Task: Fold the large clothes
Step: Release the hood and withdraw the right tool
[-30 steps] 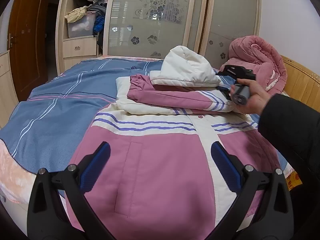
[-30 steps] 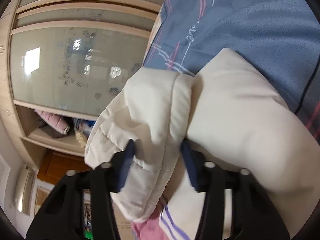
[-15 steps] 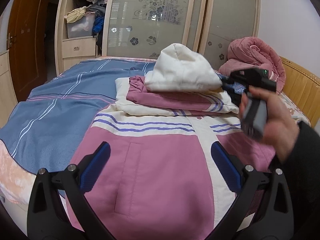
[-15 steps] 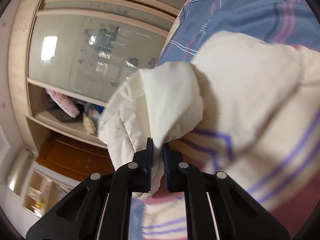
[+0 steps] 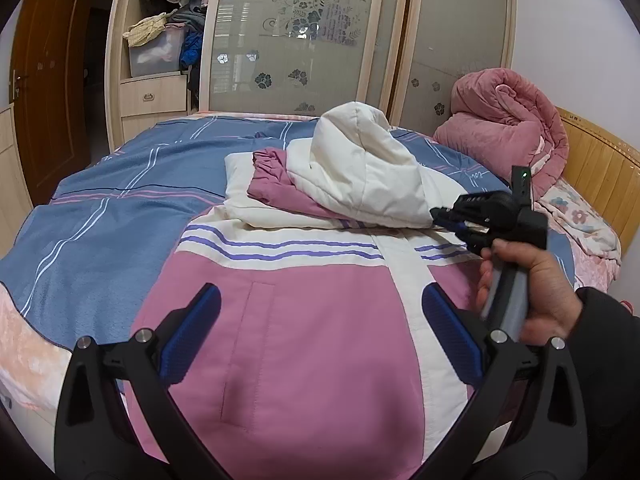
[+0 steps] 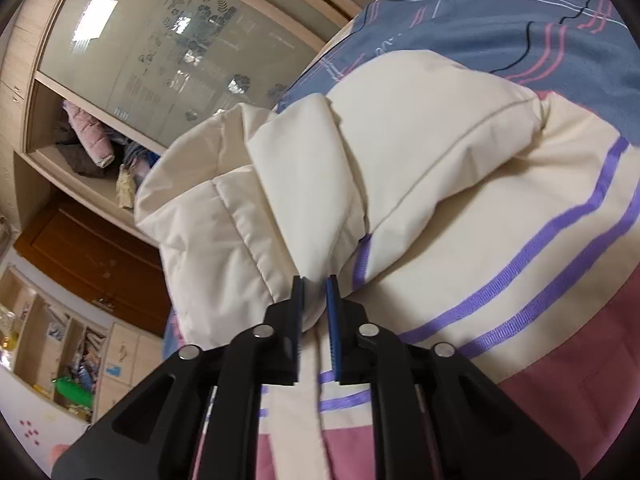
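Note:
A pink and cream padded jacket (image 5: 304, 320) with purple stripes lies flat on the bed, its sleeves folded across the chest. Its cream hood (image 5: 360, 172) is folded over onto the sleeves. My right gripper (image 6: 316, 292) is shut on the hood's edge (image 6: 280, 240); it also shows in the left wrist view (image 5: 444, 216) at the jacket's right side. My left gripper (image 5: 320, 328) is open and empty above the jacket's pink lower part.
The bed has a blue striped cover (image 5: 112, 208). A rolled pink quilt (image 5: 508, 124) lies at the far right by the wooden headboard (image 5: 600, 168). A wardrobe with frosted sliding doors (image 5: 296, 40) stands behind the bed.
My right gripper closed on the hood and pulled it toward the jacket's body, over the folded sleeves. My left gripper has not moved.

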The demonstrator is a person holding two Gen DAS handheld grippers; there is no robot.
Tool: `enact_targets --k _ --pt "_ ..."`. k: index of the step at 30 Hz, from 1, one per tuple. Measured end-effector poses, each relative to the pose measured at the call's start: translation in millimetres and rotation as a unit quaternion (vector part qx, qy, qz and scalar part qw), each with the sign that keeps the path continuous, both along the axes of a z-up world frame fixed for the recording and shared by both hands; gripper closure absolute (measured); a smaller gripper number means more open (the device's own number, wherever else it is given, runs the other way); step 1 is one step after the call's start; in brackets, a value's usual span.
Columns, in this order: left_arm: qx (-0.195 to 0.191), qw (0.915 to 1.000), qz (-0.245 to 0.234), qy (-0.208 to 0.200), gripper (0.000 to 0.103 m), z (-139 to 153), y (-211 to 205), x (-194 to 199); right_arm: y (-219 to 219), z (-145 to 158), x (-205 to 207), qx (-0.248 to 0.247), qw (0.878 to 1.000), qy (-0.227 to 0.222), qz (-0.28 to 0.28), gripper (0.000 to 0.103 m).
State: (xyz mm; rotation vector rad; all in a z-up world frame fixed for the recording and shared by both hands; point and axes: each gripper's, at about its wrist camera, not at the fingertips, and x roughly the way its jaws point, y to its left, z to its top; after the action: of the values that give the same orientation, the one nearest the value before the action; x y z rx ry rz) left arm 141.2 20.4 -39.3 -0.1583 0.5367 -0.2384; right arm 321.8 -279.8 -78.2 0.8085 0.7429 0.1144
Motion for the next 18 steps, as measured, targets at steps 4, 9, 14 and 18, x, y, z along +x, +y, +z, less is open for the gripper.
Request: enact_targets --k 4,9,14,18 --pt "0.003 1.0 0.001 0.001 0.002 -1 0 1 -3 24 -16 0.006 1.0 -0.016 0.005 0.048" --pt "0.011 0.9999 0.0 0.01 0.002 -5 -2 3 6 69 -81 -0.07 0.994 -0.053 0.062 0.027" --pt "0.02 0.9997 0.0 0.011 0.002 -6 -1 0 12 107 -158 -0.217 0.967 -0.102 0.082 0.003" --pt "0.024 0.9997 0.001 0.011 0.002 -5 -4 -4 11 104 -207 -0.32 0.937 -0.114 0.082 0.001"
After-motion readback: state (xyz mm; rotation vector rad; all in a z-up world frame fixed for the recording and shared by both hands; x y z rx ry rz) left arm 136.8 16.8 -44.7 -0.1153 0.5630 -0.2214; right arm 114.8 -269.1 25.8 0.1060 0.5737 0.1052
